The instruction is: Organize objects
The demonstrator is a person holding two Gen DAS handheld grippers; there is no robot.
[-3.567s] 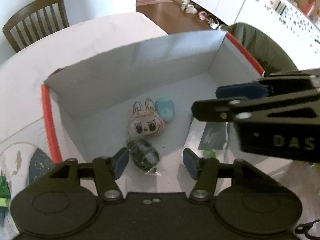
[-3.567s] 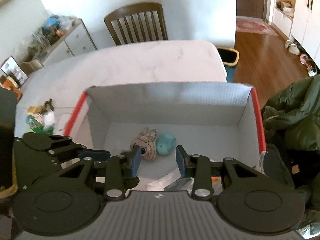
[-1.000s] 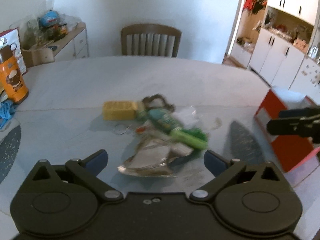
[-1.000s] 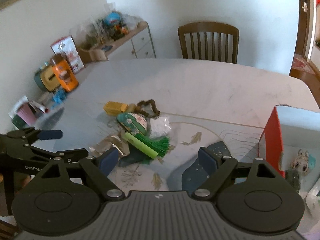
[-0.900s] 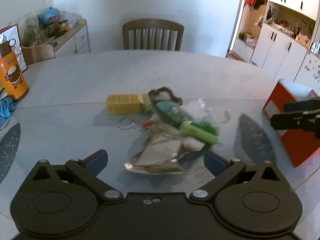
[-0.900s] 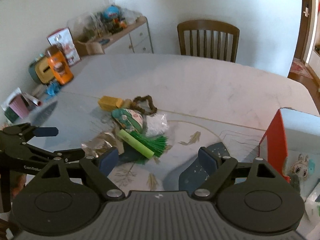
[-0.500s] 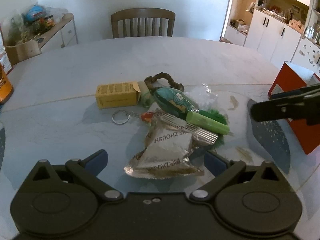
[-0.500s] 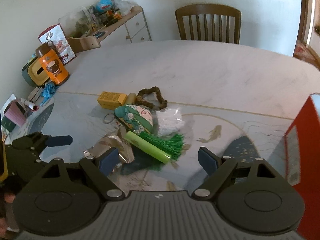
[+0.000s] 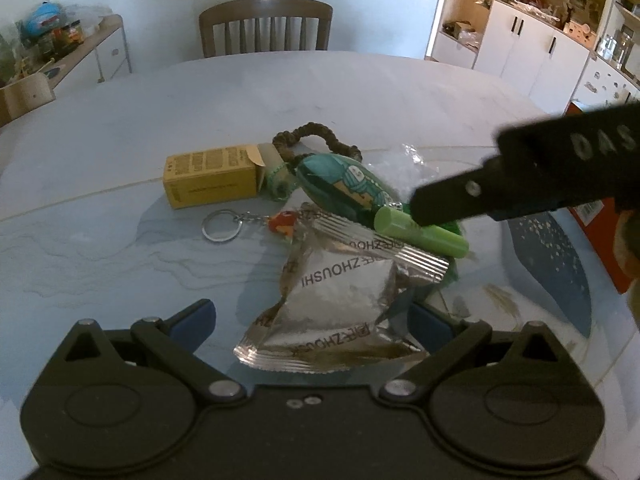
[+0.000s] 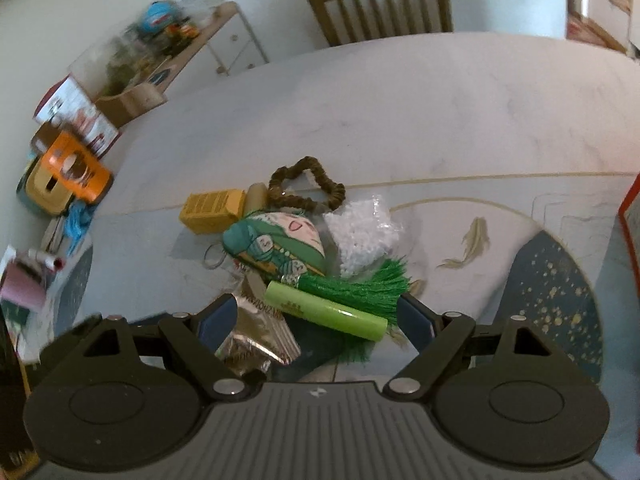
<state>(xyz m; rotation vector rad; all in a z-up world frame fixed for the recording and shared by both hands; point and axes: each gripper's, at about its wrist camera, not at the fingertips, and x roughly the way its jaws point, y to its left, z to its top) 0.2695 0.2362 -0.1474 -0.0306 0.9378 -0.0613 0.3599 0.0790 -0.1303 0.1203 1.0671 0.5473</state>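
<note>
Lay piled: one pouch (image 9: 340,300), tube (image 10: 326,311), box (image 9: 212,178), keyring (image 9: 219,226), scrunchie (image 10: 306,186). Left gripper (image 9: 312,320), right gripper (image 10: 316,318): spread wide, empty.

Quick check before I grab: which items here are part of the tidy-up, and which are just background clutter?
To organize:
silver snack packet
green tube
green tassel
teal plush charm
yellow box
brown scrunchie
keyring

Background:
chair
orange container
sideboard

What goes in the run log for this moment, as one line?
left gripper: open, over foil packet | right gripper: open, straddling green tube | held: nothing | pile on table
</note>
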